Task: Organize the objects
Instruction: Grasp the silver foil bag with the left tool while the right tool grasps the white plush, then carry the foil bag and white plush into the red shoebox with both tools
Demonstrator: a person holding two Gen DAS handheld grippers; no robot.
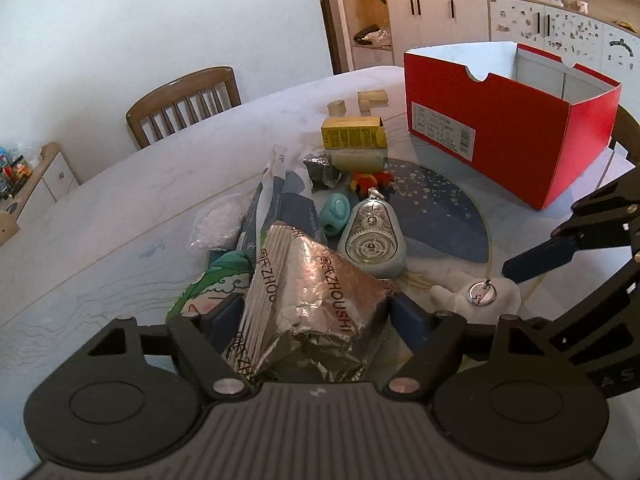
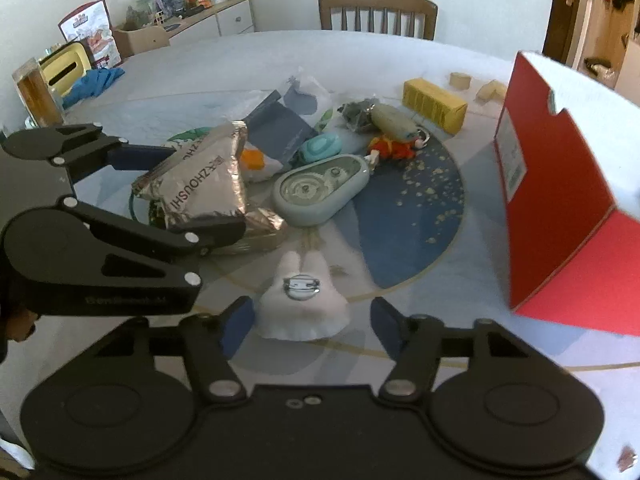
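Observation:
A crumpled silver foil packet [image 1: 316,280] lies at the near end of a pile on the round table. My left gripper [image 1: 316,312] is shut on it, one blue pad against each side; the right wrist view shows the same grip [image 2: 200,192] on the packet [image 2: 200,184]. A white soft badge with a metal pin [image 2: 300,308] lies flat on the table between the fingers of my right gripper [image 2: 310,322]. Its left pad is at the badge's edge, the right pad stands clear, so it is open. A red shoe box [image 1: 500,120] stands open-topped at the right.
The pile holds a pale blue tape dispenser [image 1: 372,236], a teal oval [image 1: 336,212], a red-orange figure [image 1: 372,180], a yellow carton [image 1: 354,132] and dark blue packets [image 1: 296,208]. Wooden blocks [image 1: 372,98] lie behind. A chair [image 1: 184,100] stands at the far edge.

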